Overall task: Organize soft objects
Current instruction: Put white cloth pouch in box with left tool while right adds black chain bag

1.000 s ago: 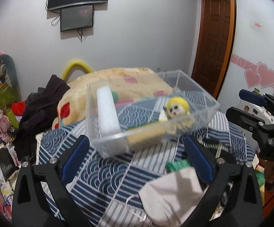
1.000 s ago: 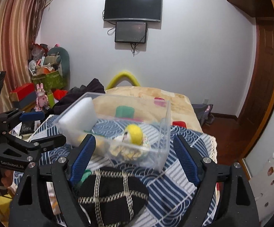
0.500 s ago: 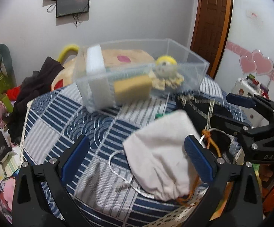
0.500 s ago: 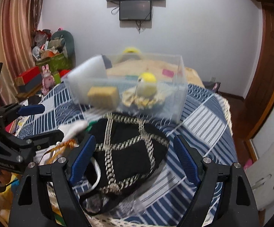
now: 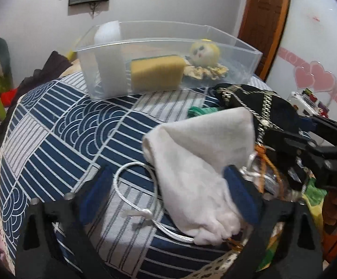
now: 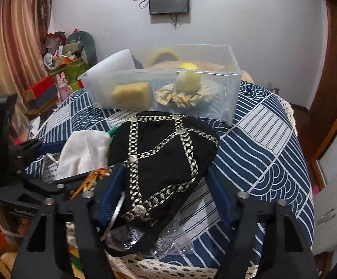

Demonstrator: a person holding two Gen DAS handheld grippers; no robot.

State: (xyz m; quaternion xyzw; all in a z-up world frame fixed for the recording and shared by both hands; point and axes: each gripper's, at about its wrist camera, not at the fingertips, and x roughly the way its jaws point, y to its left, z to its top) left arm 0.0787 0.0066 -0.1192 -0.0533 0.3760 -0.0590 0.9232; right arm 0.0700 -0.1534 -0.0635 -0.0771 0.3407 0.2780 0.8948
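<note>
A clear plastic bin (image 5: 250, 55) (image 6: 234, 86) stands on the blue patterned tablecloth and holds a white foam block (image 5: 109, 46), a yellow sponge (image 5: 156, 72) (image 6: 131, 94) and a yellow-haired doll (image 5: 204, 53) (image 6: 188, 79). A white drawstring pouch (image 5: 198, 153) (image 6: 82, 148) lies near the front edge. My left gripper (image 5: 166, 188) is open, its jaws on either side of the pouch's gathered end. A black pouch with silver chain trim (image 6: 163, 162) (image 5: 257, 102) lies beside it. My right gripper (image 6: 166, 193) is open around the black pouch's near end.
The round table (image 6: 273, 144) has a lace-edged cloth. A green string item (image 5: 198, 111) and orange cord (image 6: 91, 176) lie between the pouches. Clear plastic wrap (image 6: 163, 239) sits at the front edge. Cluttered boxes and toys (image 6: 61, 69) stand at the left, a door (image 5: 264, 23) at the right.
Both grippers have moved down and forward to the pouches at the table's front. The jaws have narrowed from wide open, now straddling the white and black pouches.
</note>
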